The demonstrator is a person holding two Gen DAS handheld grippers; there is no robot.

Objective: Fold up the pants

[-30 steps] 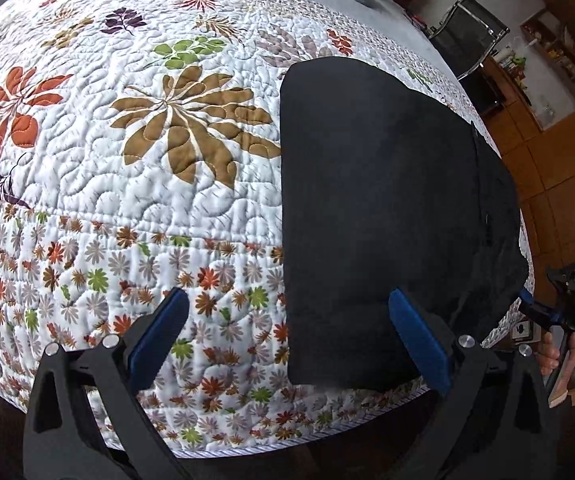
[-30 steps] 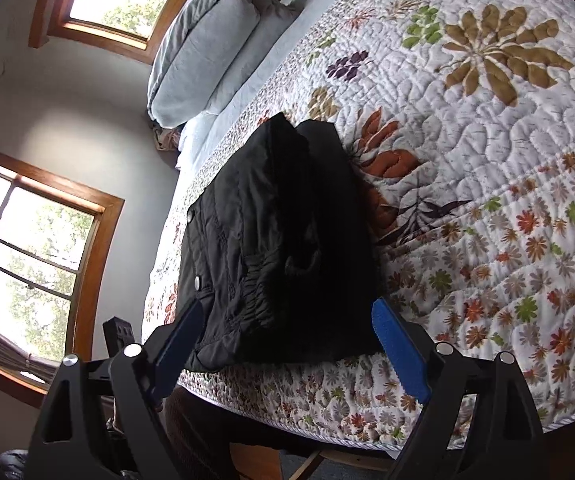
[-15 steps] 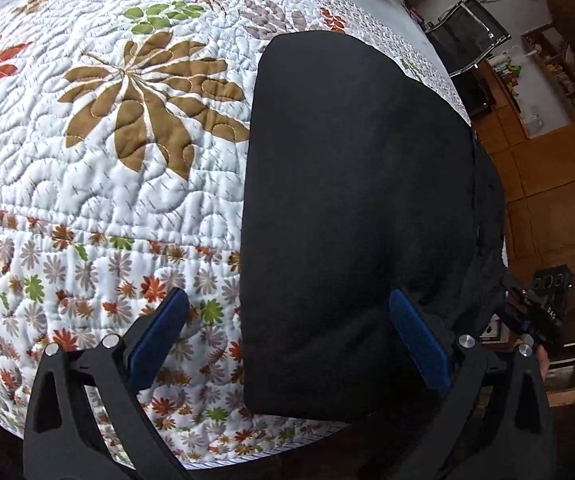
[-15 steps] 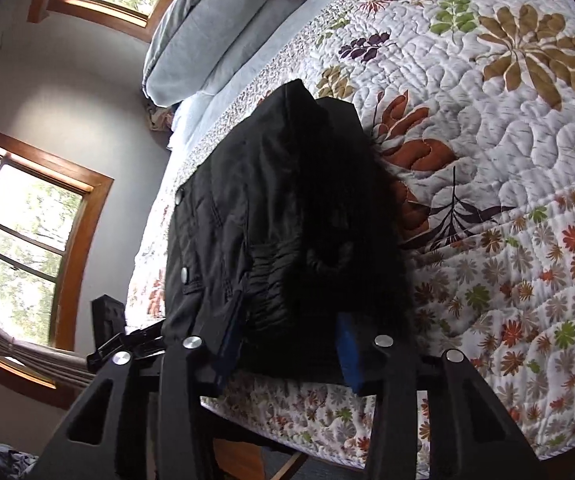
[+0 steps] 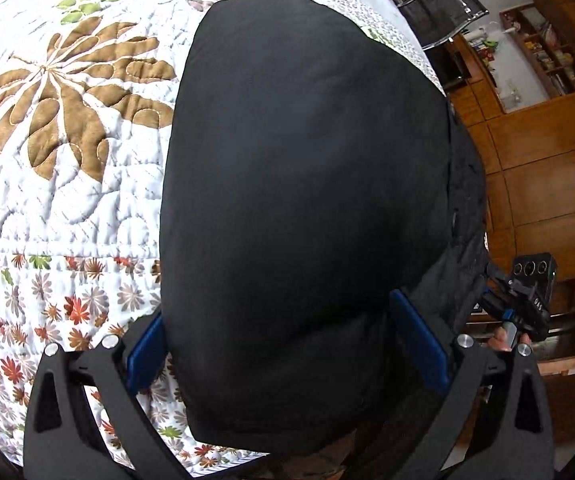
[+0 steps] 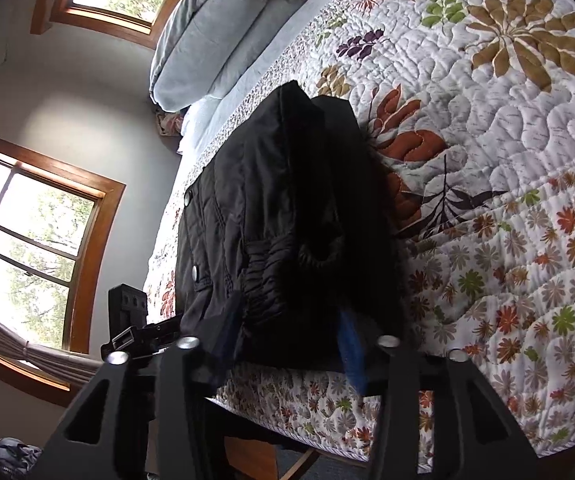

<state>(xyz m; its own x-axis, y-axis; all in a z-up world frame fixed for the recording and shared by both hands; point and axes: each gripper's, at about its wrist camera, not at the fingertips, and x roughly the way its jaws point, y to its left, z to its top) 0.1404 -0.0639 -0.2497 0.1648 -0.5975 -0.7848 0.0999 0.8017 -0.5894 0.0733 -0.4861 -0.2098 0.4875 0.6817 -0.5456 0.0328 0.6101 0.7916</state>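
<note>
Though folded, pants (image 5: 303,200) | near edge hidden under left gripper (image 5: 287,348)

1. The folded black pants (image 5: 307,208) lie at the near edge of the bed and fill most of the way ahead of both grippers
2. The left gripper (image 5: 287,344) straddles the near end of the pants, blue pads standing wide on either side
3. The right gripper (image 6: 287,332) has the waistband end between its pads; its jaws have just been opening and the fabric is still between them
4. To the left of the pants in the left wrist view, the floral quilt (image 5: 67,184) is bare, an open stretch to pass over
5. Grey pillows (image 6: 215,36) block the head of the bed
6. A black chair (image 5: 443,4) and wooden shelves (image 5: 547,48) stand beyond the bed's far side
</note>
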